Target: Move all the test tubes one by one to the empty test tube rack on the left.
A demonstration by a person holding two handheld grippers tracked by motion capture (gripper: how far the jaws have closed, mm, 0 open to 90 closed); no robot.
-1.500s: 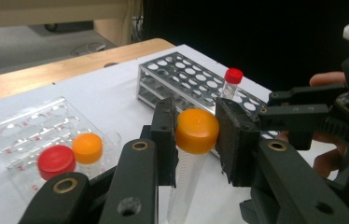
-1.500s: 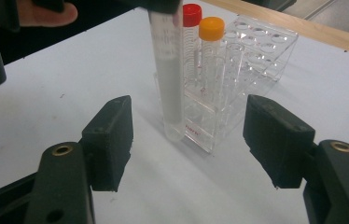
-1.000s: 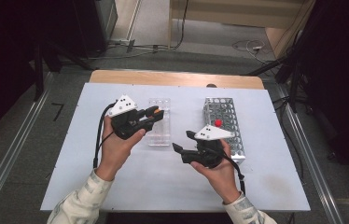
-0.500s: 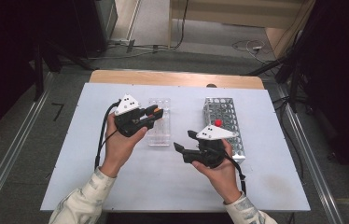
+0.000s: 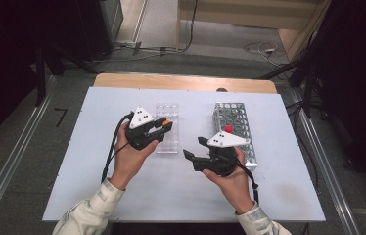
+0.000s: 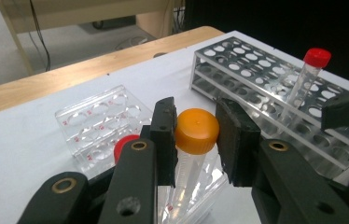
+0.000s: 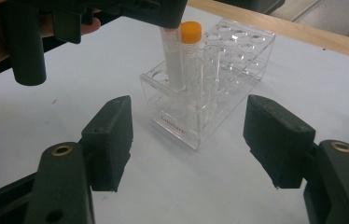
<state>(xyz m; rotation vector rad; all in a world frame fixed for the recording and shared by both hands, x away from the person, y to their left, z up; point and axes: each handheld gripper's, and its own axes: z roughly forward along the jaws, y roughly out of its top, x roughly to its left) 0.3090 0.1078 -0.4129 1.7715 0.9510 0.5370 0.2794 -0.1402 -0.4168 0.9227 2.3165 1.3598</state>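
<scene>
My jaws clamp the orange-capped tube (image 6: pixel 196 140) at its cap, over the clear rack (image 6: pixel 99 122). Red cap (image 6: pixel 122 146) just left of it. Metal rack (image 6: pixel 256 84) beyond holds a red-capped tube (image 6: pixel 305 77).

An orange-capped tube (image 6: pixel 196 140) stands upright in the clear plastic rack (image 5: pixel 167 128).

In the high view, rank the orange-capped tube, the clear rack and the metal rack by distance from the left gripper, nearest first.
1. orange-capped tube: between the jaws of the left gripper.
2. clear rack: directly beneath, at table centre.
3. metal rack: farthest, off to the right.
</scene>
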